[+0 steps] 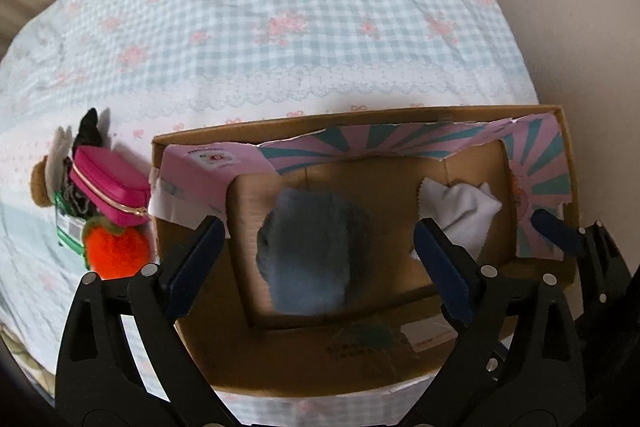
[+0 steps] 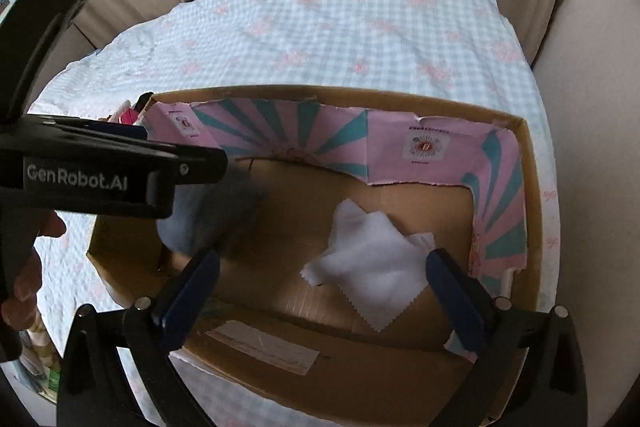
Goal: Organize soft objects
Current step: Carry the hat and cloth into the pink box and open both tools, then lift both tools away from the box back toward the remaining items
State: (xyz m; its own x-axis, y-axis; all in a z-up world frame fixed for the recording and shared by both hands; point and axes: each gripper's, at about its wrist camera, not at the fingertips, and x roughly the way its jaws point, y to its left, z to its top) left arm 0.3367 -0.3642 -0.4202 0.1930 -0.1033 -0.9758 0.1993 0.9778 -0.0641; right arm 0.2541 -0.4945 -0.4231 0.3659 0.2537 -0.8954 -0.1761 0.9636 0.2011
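Left gripper [image 1: 316, 239]: spread wide over the box, nothing clamped.
Right gripper [image 2: 324, 283]: spread wide, nothing clamped.
Grey-blue soft item [image 1: 310, 255]: blurred, between the left pads, box's left half.
White cloth [image 2: 368, 267]: crumpled on the box floor, right half.
Cardboard box [image 2: 532, 187]: on the checked bedcover [image 1: 280, 27].
Pink pouch [image 1: 112, 193]: outside, left of the box.
Orange plush [image 1: 116, 251]: just beside the pouch.
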